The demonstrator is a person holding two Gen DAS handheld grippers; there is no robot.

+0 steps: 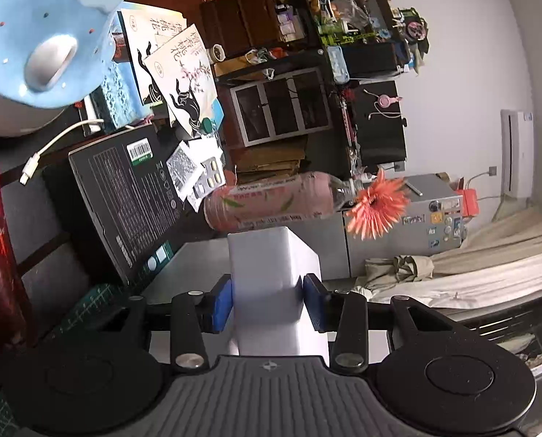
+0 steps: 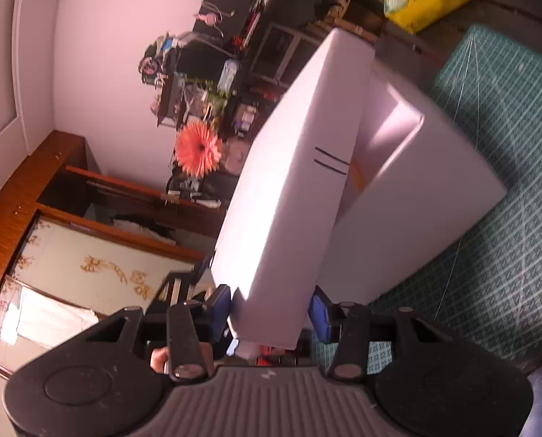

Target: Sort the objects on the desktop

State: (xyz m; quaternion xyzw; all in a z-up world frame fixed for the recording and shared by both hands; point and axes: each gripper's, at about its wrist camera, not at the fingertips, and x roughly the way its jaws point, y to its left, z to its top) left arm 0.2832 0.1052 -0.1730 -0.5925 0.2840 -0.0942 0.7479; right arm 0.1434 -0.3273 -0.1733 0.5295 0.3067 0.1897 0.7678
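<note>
Filling much of each view, a white box (image 1: 274, 284) sat clamped in the left gripper (image 1: 267, 300), while the right gripper (image 2: 271, 309) pinched its white lid (image 2: 293, 189), whose near end was hidden. Below lay a green cutting mat (image 2: 507, 218) on the counter (image 1: 30, 211), with cluttered dark shelves (image 1: 307, 36) behind.

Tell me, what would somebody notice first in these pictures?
Probably the white box, pinched between the left gripper pads in the middle of the left view. In the right view, the right gripper clamps a flat white lid tilted above an open white box on the green mat. An orange-pink flower glows behind.
</note>
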